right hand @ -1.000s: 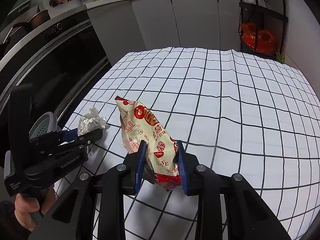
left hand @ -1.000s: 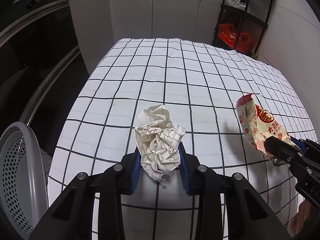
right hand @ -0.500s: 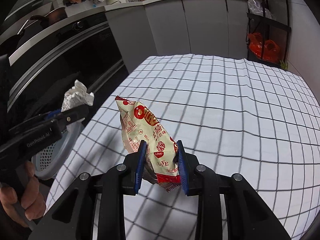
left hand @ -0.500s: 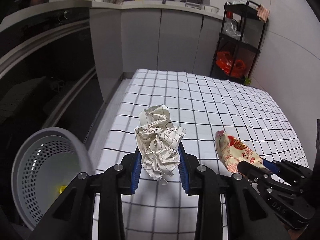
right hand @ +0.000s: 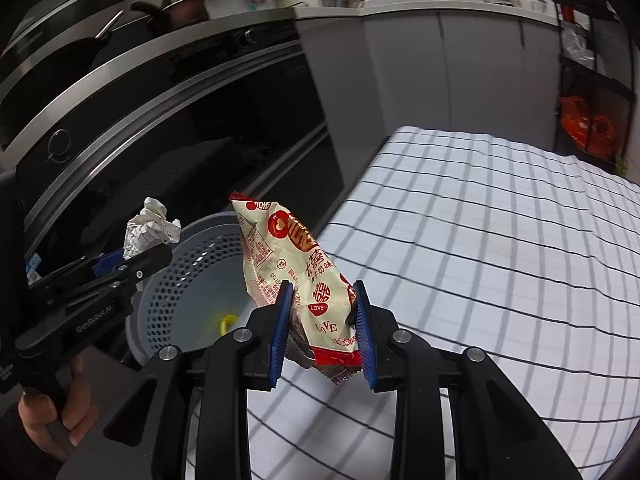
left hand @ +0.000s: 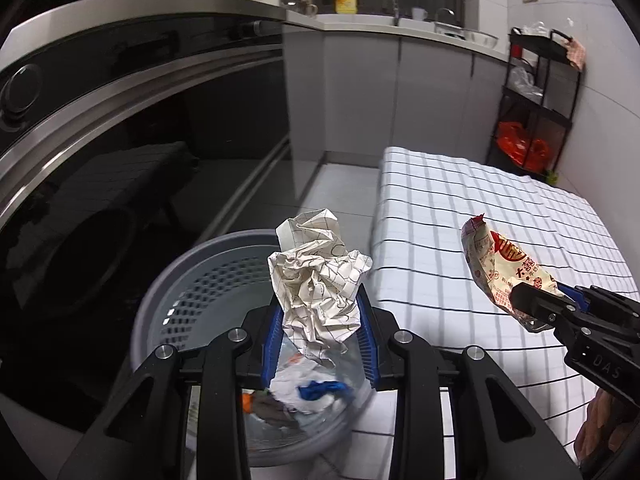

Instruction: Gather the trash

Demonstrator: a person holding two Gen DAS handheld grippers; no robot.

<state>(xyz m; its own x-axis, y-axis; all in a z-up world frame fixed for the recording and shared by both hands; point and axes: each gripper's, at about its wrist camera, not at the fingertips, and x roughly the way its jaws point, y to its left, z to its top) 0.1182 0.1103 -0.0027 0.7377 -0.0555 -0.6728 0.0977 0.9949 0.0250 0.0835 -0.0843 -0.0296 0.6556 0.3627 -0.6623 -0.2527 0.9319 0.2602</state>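
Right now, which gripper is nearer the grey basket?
Left. The left gripper holds crumpled paper over the grey basket; the right gripper, holding the snack wrapper, sits beside it.

We count two tongs: the left tongs point(left hand: 319, 330) and the right tongs point(right hand: 320, 330). Each carries one piece of trash, so two pieces are in the air: one crumpled paper ball point(left hand: 316, 280) and one snack wrapper point(right hand: 298, 280). We see one grey basket point(left hand: 200, 280) on the floor, and inside it several scraps, among them one blue scrap point(left hand: 320, 389) and one small yellow bit point(right hand: 228, 322); the rest we cannot count. We see one table point(right hand: 500, 240) under one checked cloth. At the back we count one yellow bottle point(left hand: 346, 0), one black shelf rack point(left hand: 536, 108) and one orange bag point(left hand: 520, 146) on it. One bare hand point(right hand: 52, 412) shows.
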